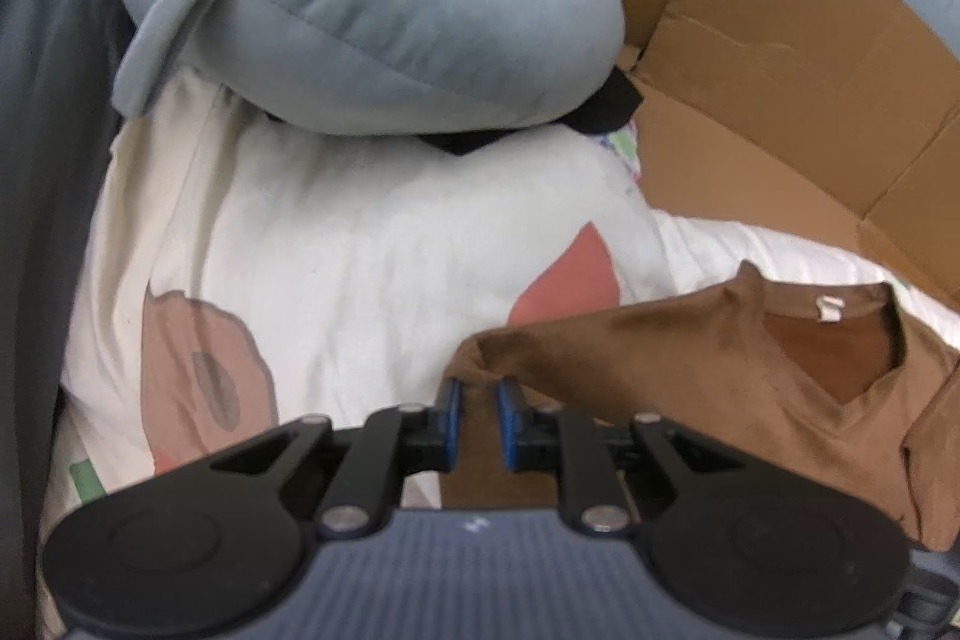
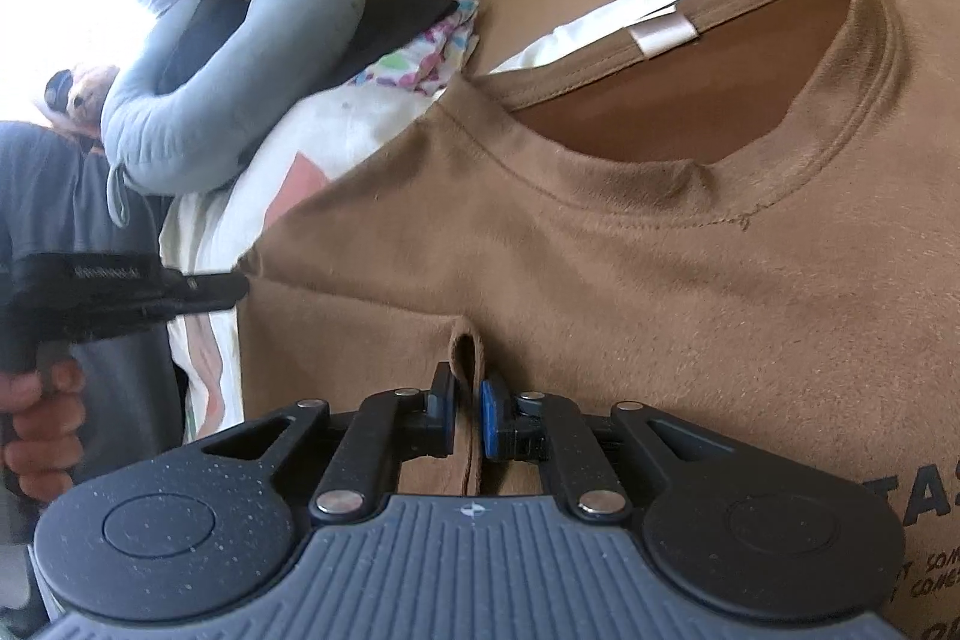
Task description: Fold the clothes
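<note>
A brown T-shirt [image 1: 720, 370] with a round neck and a white label lies on a white patterned bed sheet [image 1: 360, 244]. My left gripper [image 1: 478, 400] is shut on a fold of the shirt's shoulder edge. In the right wrist view the T-shirt [image 2: 630, 250] fills the frame, and my right gripper [image 2: 467, 406] is shut on a small fold of its fabric below the collar. The left gripper [image 2: 222, 286] also shows there, clamped on the shirt's left edge and held by a hand.
A grey-blue U-shaped pillow [image 1: 360, 10] lies at the head of the bed over dark cloth. Flattened cardboard [image 1: 780, 70] lines the far side. A dark garment [image 1: 36, 160] hangs at the left. A colourful patterned cloth [image 2: 426, 52] lies by the pillow.
</note>
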### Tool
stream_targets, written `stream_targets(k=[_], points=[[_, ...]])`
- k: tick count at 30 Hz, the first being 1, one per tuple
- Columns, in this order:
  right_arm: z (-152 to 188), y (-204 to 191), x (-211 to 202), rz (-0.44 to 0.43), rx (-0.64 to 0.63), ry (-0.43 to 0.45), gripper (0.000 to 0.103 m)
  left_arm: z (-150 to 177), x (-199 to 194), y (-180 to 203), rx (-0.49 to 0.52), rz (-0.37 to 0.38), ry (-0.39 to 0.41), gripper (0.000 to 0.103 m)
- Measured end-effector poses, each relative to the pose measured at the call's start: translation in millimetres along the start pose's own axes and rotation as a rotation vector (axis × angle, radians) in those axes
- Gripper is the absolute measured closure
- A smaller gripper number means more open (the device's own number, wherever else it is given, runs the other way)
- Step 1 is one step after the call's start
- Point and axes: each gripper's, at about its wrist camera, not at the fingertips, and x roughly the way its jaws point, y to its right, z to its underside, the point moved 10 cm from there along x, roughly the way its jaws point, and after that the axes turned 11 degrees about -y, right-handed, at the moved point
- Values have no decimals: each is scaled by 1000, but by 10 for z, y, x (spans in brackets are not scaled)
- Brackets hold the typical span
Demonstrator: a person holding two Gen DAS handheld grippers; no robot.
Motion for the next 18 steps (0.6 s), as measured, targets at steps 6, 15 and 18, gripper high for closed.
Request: stream_targets(k=[6,15,18], points=[[-45,2,-63,6,-38,12,102,-33,123,-96,-54,-36,2,86],[-93,253,-356,102,-57,57,96,193,-101,-171,-109,22,69,78],[83,222,-358,85,-82,22,95,403,-220,-182,-127,61,92,77]])
